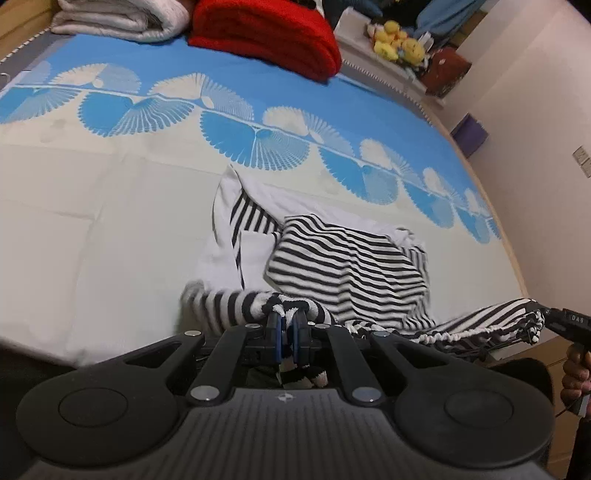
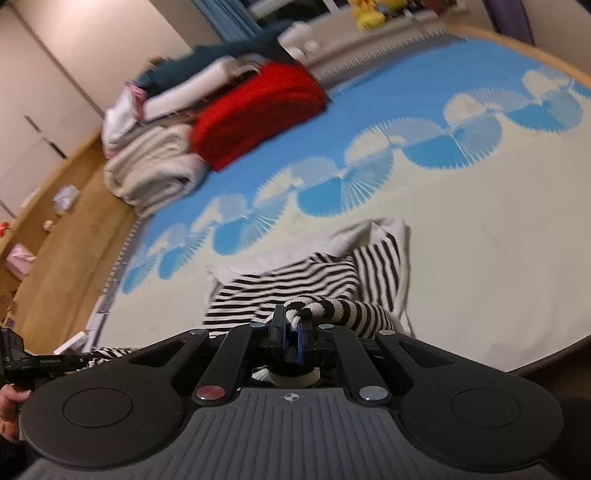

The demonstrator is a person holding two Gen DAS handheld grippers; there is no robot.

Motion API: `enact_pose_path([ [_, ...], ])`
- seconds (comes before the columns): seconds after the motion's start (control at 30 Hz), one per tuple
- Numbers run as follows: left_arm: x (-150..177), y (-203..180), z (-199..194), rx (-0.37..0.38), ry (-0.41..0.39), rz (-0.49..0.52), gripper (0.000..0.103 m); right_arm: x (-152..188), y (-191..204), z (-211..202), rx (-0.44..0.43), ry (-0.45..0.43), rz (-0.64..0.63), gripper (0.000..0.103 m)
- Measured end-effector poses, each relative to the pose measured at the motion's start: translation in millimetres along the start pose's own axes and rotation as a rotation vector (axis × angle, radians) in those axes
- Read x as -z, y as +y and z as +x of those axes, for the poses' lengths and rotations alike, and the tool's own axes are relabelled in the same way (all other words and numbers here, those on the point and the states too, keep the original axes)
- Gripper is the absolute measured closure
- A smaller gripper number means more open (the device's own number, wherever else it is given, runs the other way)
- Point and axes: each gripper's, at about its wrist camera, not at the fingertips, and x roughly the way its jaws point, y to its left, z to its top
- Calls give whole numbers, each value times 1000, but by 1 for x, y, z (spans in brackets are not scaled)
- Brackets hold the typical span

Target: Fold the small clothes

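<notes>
A small black-and-white striped garment (image 1: 343, 266) with white panels lies crumpled on the bed near its front edge. My left gripper (image 1: 287, 317) is shut on a bunched striped edge of it. My right gripper (image 2: 291, 325) is shut on another bunched striped edge of the garment (image 2: 295, 280); it also shows at the right edge of the left wrist view (image 1: 543, 317), holding the stretched edge. The cloth hangs taut between the two grippers, lifted at the front.
The bed cover (image 1: 110, 206) is cream with a blue fan pattern. A folded red blanket (image 1: 266, 37) and a folded white blanket (image 1: 118, 18) lie at the far side. Yellow plush toys (image 1: 397, 40) sit on a shelf beyond. A wooden floor (image 2: 62, 229) lies beside the bed.
</notes>
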Motion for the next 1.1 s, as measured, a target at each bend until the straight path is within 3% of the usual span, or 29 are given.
enact_pose_path([
  [0.17,-80,7,71,13,23,6,97,-45,-20,60,65,59,54,98],
  [0.27,-129,23,132,-6,31,-85,88,-85,-41,110,86,60,137,97],
  [0.37,-154,47,187,-27,115,-157,76,-110,-71,164,140,37,222,88],
  [0.43,-156,67,194,-21,148,-268,75,-113,-91,181,238,12,274,79],
  [0.47,-157,73,190,1,128,-297,75,-110,-101,182,251,-13,300,78],
  [0.57,-161,69,177,22,76,-213,69,-102,-118,178,226,-21,354,77],
  [0.67,-156,60,182,8,106,-125,68,-98,-104,179,185,-41,193,77],
  [0.83,-143,38,200,17,178,-54,68,-86,-88,216,178,103,90,74],
  [0.87,-142,33,202,45,178,-57,65,-87,-81,226,188,121,58,72],
  [0.93,-146,25,207,87,171,-72,50,-86,-74,241,200,147,19,64],
  [1.1,-149,6,225,99,177,-92,46,-84,-61,274,231,207,-21,58],
])
